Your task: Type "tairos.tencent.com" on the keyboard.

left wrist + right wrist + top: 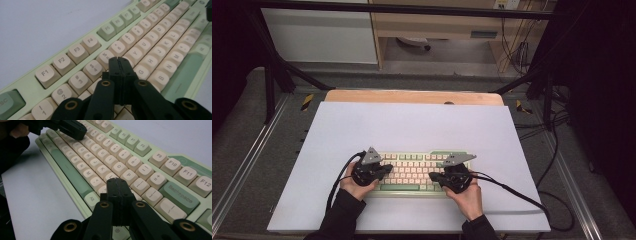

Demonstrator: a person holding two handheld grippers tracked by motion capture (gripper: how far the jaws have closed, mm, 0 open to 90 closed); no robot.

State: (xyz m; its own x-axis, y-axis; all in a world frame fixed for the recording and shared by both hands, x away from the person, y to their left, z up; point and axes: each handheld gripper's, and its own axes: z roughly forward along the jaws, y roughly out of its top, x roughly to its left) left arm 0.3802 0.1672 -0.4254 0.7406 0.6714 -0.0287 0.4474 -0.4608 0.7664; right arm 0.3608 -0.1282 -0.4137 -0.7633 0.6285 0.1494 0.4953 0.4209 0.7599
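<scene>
Both jaw pairs pressed together and empty, the left gripper [384,168] and right gripper [435,176] poise over the green-and-cream keyboard [414,171], closed tips apparently serving as fingers for tapping keys

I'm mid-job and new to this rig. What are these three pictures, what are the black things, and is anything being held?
A person holds a hand-held two-jaw tool in each hand: the left gripper and the right gripper. The high view looks down from above the table. The other two pictures come from cameras riding on each gripper, looking along its black jaws. On the white table top lies a pale green keyboard with cream keys. Both grippers are shut with nothing between the jaws, their tips poised over the keys: the left near the number row, the right near the Alt key.
</scene>
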